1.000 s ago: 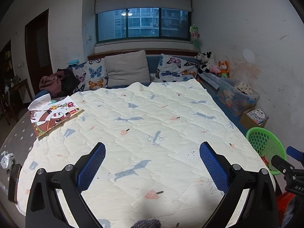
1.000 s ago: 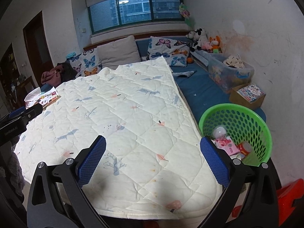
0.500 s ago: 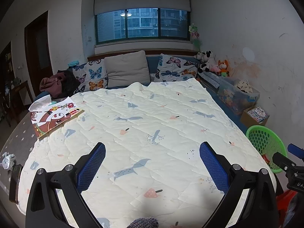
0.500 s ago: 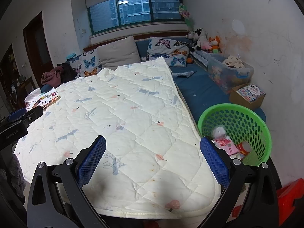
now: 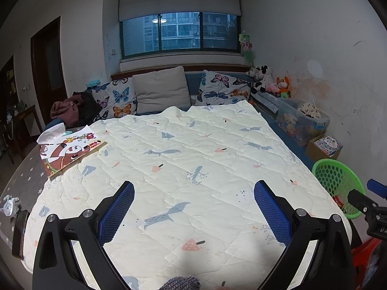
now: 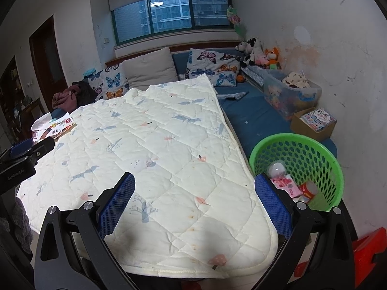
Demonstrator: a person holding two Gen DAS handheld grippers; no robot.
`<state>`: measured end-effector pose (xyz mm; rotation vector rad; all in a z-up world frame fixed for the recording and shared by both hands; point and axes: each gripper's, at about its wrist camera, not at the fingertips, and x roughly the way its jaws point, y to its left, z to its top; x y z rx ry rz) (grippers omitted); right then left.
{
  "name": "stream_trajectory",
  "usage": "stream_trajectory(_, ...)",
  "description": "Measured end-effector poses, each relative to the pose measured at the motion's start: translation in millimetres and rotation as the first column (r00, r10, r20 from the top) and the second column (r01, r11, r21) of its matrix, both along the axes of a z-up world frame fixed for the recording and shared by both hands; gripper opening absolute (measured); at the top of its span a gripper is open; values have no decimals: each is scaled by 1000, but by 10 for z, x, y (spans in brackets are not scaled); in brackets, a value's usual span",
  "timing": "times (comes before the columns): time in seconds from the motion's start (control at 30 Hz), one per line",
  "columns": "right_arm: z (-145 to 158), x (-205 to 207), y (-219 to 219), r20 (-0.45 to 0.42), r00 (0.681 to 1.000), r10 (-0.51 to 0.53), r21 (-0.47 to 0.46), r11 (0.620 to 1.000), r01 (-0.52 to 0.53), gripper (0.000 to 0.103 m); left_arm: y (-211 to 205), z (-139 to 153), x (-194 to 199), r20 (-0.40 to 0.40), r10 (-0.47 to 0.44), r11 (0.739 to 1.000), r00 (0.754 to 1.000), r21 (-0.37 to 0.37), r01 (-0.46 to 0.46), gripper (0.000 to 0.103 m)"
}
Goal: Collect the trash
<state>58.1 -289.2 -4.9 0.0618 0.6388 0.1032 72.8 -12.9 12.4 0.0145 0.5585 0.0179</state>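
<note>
Scanning: you hold both grippers over the foot of the bed, empty, with no piece of trash picked out yet.
Left gripper [image 5: 194, 207]: jaws spread wide, nothing between the blue pads, hanging above the quilt [image 5: 183, 159].
Right gripper [image 6: 194, 200]: jaws likewise spread and empty, over the quilt's near corner, with its right finger just beside the basket.
Green basket [image 6: 321, 154]: stands on the blue mattress by the wall, to the right of the quilt; it already holds a pale ball, pink packets and a red wrapper (so I judge the collecting well along).
Trash left: the quilt top looks bare of litter; the one likely candidate is a pale crumpled scrap [image 5: 9, 205] on the grey star rug at the far left, though it is too small to be sure.
Picture book [image 5: 70, 151]: lies on the quilt's left edge with a paper sheet beside it (probably not trash).
Next move: you need to settle on a target first, then carry the left gripper out and down to the rug, keeping the jaws spread until the pads straddle the scrap.
</note>
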Motion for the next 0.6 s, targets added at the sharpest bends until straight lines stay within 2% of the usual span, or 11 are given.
stream_trajectory(0.6, 1, -11, -80, 5, 1000, -18, 3, 1000, 18, 98, -134, -15, -70, -8, -45, 999, 999, 1, 45, 96)
